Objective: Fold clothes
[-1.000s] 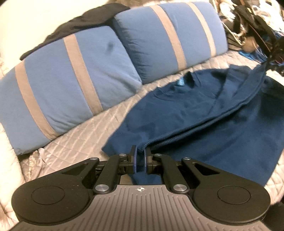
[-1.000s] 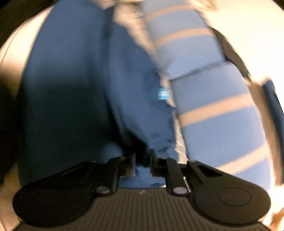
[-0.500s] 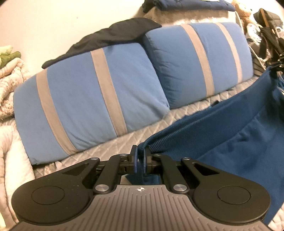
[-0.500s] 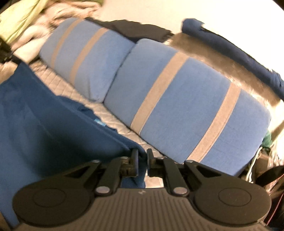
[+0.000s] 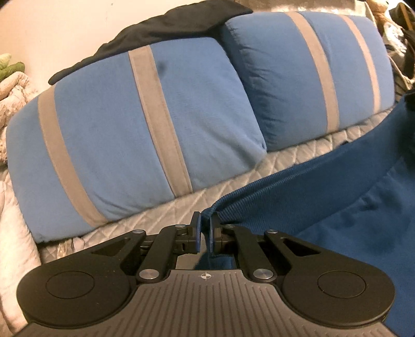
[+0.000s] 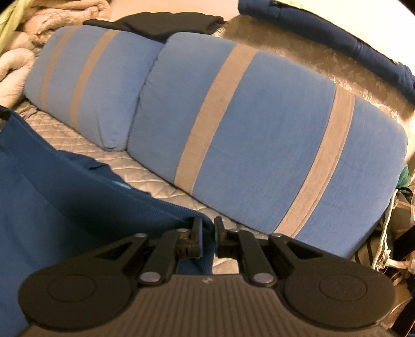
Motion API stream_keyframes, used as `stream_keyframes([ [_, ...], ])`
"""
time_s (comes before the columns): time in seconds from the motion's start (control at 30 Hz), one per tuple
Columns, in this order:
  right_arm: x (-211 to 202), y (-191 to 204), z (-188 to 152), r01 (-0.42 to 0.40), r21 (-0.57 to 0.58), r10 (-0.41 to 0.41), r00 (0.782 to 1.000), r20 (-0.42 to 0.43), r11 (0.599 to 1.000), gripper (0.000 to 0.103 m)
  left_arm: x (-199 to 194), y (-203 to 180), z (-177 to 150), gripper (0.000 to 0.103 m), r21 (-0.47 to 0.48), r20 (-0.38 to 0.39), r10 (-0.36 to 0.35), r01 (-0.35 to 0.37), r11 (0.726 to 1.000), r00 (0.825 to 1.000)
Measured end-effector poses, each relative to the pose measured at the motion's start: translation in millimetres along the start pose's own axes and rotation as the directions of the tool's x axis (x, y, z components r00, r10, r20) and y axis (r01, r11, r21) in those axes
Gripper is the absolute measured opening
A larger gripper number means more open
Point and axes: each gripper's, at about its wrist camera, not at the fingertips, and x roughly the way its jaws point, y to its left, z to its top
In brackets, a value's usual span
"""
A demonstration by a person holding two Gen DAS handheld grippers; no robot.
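A dark blue sweatshirt [image 5: 350, 207] hangs stretched between my two grippers above a quilted grey bed cover [image 5: 259, 178]. My left gripper [image 5: 204, 220] is shut on one corner of its ribbed hem, and the cloth runs off to the right. In the right wrist view the same sweatshirt [image 6: 52, 194] fills the left side, and my right gripper [image 6: 208, 225] is shut on the other hem corner. A small light blue neck label [image 6: 120, 184] shows on the part lying low on the cover.
Two blue pillows with grey stripes [image 5: 129, 134] [image 6: 259, 134] lean along the back of the bed. A black garment [image 5: 166, 23] lies on top of them. Pale blankets [image 6: 15, 59] pile at the left, another dark blue cloth [image 6: 337, 33] at the upper right.
Both grippers have lifted the sweatshirt's hem off the bed and pulled it taut. The right wrist view has rolled from sideways to upright, and the pillows have come closer in both views.
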Motion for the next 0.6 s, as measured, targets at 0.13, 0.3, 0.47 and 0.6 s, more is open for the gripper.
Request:
stream_keyframes([
  [0.13,15.4,-8.7,9.9,0.019,0.017,-0.020,1.000,0.013,1.000,0.008,20.6,4.3,7.9,0.007,-0.020,0.000,0.010,-0.010,1.000,1.000],
  [0.3,47.0,-10.4,2.1,0.018,0.049,-0.017,1.000,-0.021,0.999,0.008,53.1,-2.6,-4.5,0.007,-0.040,-0.045,0.011,-0.013,0.999,0.999],
  [0.47,73.5,-10.7,-7.4,0.025,0.072,-0.021,0.999,-0.050,0.997,0.008,72.7,0.3,-6.1,0.007,-0.066,-0.056,0.020,-0.024,0.998,0.998],
  [0.6,86.7,-12.9,-2.8,0.031,0.083,-0.028,0.998,-0.047,0.996,0.008,84.5,4.0,0.2,0.003,-0.067,-0.069,0.139,-0.144,0.987,0.988],
])
